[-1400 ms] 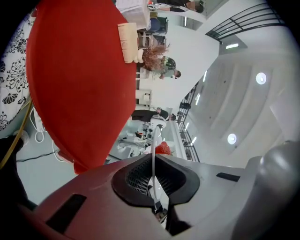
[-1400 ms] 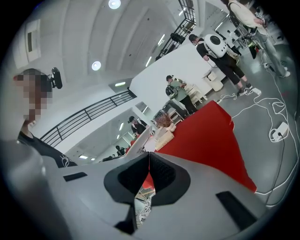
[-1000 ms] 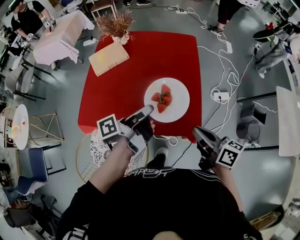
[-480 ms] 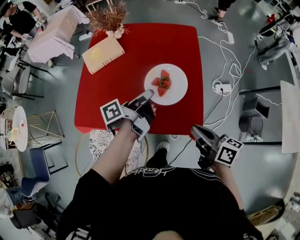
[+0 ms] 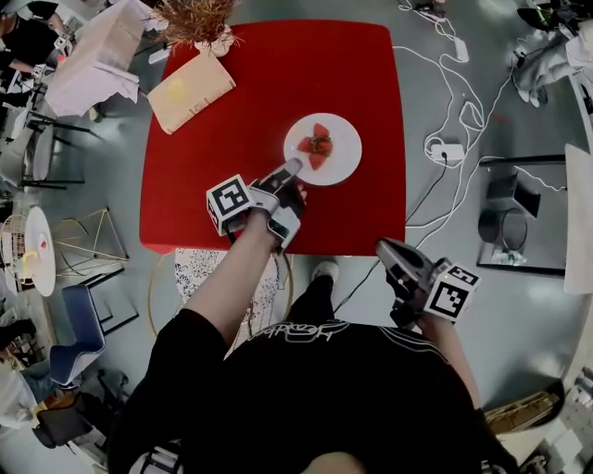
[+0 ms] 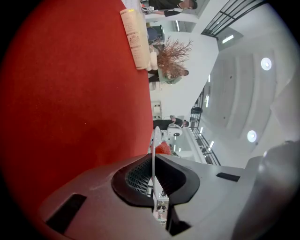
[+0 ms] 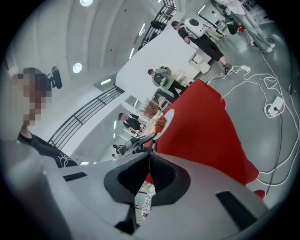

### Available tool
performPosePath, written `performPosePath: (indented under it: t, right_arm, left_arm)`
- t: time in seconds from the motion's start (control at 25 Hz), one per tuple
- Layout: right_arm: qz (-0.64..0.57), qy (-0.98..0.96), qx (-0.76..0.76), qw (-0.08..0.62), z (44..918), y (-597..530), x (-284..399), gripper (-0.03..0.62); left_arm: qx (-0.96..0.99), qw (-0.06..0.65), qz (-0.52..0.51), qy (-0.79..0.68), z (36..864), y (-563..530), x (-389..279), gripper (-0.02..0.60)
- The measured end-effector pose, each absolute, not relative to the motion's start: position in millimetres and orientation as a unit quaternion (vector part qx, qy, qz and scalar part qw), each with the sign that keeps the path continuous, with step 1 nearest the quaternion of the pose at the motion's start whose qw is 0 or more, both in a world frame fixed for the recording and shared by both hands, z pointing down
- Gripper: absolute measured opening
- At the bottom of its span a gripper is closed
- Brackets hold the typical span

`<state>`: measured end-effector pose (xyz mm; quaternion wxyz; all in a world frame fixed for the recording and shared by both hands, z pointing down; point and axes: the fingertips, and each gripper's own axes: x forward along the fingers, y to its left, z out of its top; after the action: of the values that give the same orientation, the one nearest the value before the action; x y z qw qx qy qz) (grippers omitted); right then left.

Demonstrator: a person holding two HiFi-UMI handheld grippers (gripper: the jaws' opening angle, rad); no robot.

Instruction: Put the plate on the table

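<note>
- Gripping the near rim of the white plate (image 5: 345,159), the left gripper (image 5: 291,169) reaches out over the red desk (image 5: 222,157). Its fingers (image 6: 133,176) are clenched on the rim, which shows edge-on as a thin white line between the pads in the left gripper view.
- The plate is over the middle of the desk, slightly right of centre. Whether it rests on the surface or is held just above it cannot be determined.
- Red strawberry pieces (image 5: 317,145) lie at the centre of the plate.
- The right gripper (image 5: 386,248) is off the desk, beside the person's body and above the grey floor (image 5: 519,305). Its fingers (image 7: 161,173) are pressed together with nothing between them.
- A tan booklet (image 5: 190,88) lies flat near the far left corner of the desk, well apart from the plate.
- A vase of dried branches (image 5: 196,20) stands at the far edge, just beyond the booklet.
- White cables (image 5: 445,102) and a power strip (image 5: 447,150) lie on the floor to the right of the desk.
- A round stool (image 5: 199,278) with a patterned seat stands partly under the near left edge of the desk.
</note>
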<state>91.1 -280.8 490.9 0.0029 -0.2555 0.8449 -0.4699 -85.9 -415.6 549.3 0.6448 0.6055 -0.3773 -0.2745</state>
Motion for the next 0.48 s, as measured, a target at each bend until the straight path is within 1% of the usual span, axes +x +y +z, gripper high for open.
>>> performPosePath:
  t: [0.2,0.48]
  right_arm:
    - [-0.481,0.837,-0.258,0.007,500.7,-278.7,95.9,0.008]
    - [-0.494,0.832,-0.252,0.005,506.1,-273.9,101.4,0.008]
  left_arm:
    - [0.588,0.656,-0.252,-0.4,578.0,-419.4,-83.0,0.015]
    - [0.565,0.666,-0.244,-0.422,596.0,-426.1,-80.5,0.015]
